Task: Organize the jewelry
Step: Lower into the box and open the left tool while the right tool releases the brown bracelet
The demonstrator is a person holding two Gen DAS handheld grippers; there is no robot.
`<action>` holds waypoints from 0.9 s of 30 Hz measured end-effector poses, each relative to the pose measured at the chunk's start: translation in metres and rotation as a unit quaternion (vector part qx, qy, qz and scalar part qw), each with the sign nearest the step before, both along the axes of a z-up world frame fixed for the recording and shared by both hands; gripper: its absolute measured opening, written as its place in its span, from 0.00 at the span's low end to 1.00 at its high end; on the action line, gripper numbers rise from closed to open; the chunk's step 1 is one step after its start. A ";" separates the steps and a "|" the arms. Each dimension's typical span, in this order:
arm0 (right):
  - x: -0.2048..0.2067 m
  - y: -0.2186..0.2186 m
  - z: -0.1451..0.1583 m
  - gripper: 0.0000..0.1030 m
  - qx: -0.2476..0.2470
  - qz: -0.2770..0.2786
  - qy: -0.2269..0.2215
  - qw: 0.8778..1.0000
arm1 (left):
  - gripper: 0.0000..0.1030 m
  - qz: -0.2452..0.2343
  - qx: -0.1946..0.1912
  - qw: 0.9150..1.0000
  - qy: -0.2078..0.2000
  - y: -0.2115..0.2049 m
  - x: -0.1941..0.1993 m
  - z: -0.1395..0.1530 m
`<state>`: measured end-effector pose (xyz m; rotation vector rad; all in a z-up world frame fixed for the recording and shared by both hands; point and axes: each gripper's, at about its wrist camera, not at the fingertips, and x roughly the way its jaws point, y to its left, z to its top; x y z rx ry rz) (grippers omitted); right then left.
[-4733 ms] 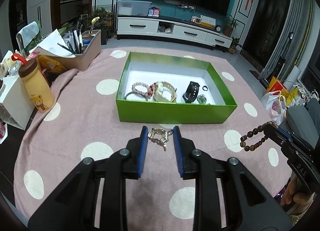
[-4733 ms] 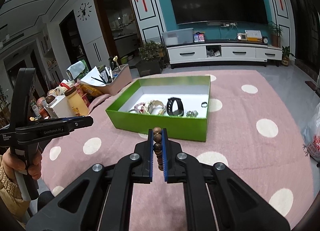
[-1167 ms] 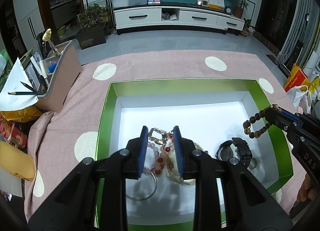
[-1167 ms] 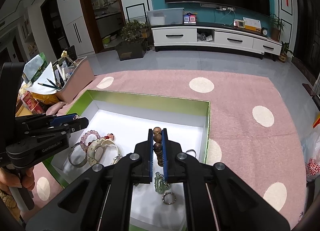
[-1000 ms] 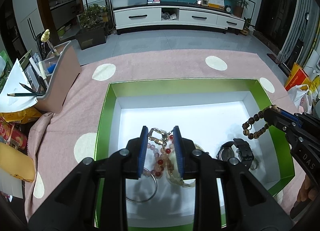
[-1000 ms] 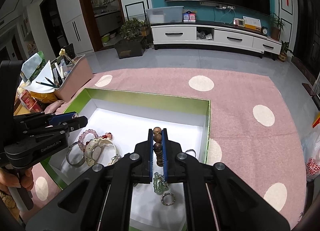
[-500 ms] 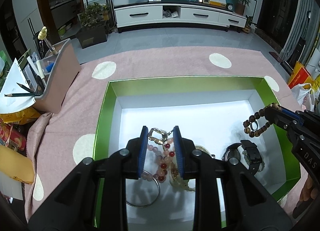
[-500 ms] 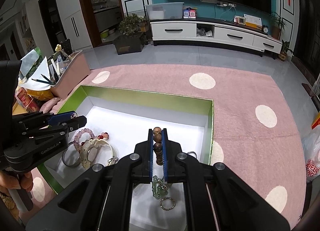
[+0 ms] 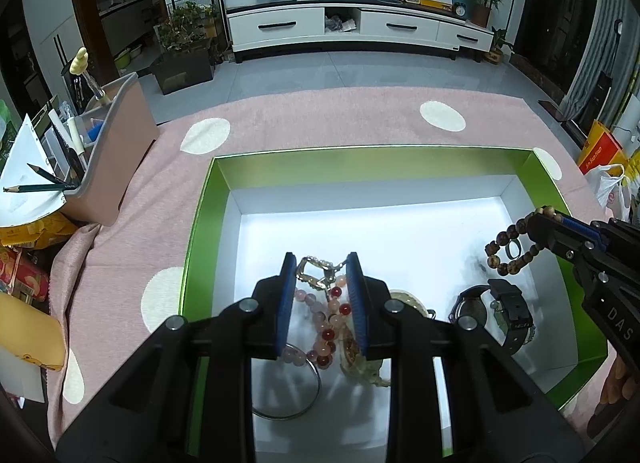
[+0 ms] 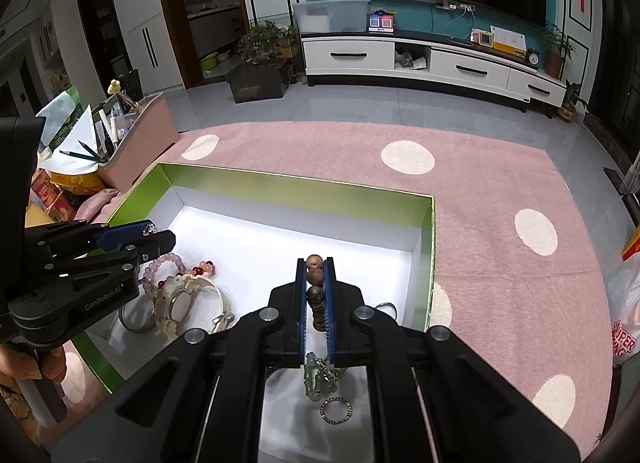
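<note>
Both claws hang over the green box (image 9: 200, 231). Left claw (image 9: 322, 275) pinches a gold chain (image 9: 316, 269) between narrow jaws, above a pink bead bracelet (image 9: 320, 319). Right claw (image 10: 315, 275) clamps a brown bead bracelet (image 10: 315, 287), its loop dangling near the box's right wall, above a black watch (image 9: 496, 313). White floor toward the far wall lies bare.

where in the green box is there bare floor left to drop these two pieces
The far half of the green box is bare white floor, up to its back wall. The near half is crowded: pink bead bracelet and bangle at left, black watch at right.
</note>
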<state>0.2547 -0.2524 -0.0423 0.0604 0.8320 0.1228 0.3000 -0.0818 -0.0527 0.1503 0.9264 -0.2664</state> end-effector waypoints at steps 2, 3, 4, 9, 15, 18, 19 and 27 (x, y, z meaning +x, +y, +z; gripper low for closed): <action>0.001 0.000 -0.001 0.07 -0.001 -0.001 0.001 1.000 | 0.24 0.000 0.001 1.000 0.001 0.001 0.002 -0.002; 0.001 0.000 -0.001 0.07 -0.001 -0.001 0.002 1.000 | 0.24 0.000 0.001 1.000 0.002 0.001 0.002 -0.004; 0.001 0.001 -0.001 0.07 -0.001 -0.001 0.003 1.000 | 0.24 0.000 0.001 1.000 0.003 0.001 0.002 -0.005; 0.002 0.003 -0.004 0.07 -0.003 0.001 0.007 1.000 | 0.24 -0.001 0.005 1.000 0.006 0.000 0.004 -0.009; 0.003 0.004 -0.007 0.07 -0.006 0.002 0.012 1.000 | 0.24 -0.001 0.007 1.000 0.009 -0.001 0.004 -0.011; 0.003 0.004 -0.008 0.07 -0.008 0.002 0.015 1.000 | 0.25 -0.001 0.008 1.000 0.011 -0.002 0.004 -0.013; 0.003 0.004 -0.008 0.07 -0.008 0.002 0.015 1.000 | 0.24 -0.001 0.009 1.000 0.011 -0.002 0.004 -0.014; 0.001 0.005 -0.010 0.07 -0.011 0.003 0.018 1.000 | 0.25 0.000 0.016 1.000 0.016 -0.005 0.005 -0.017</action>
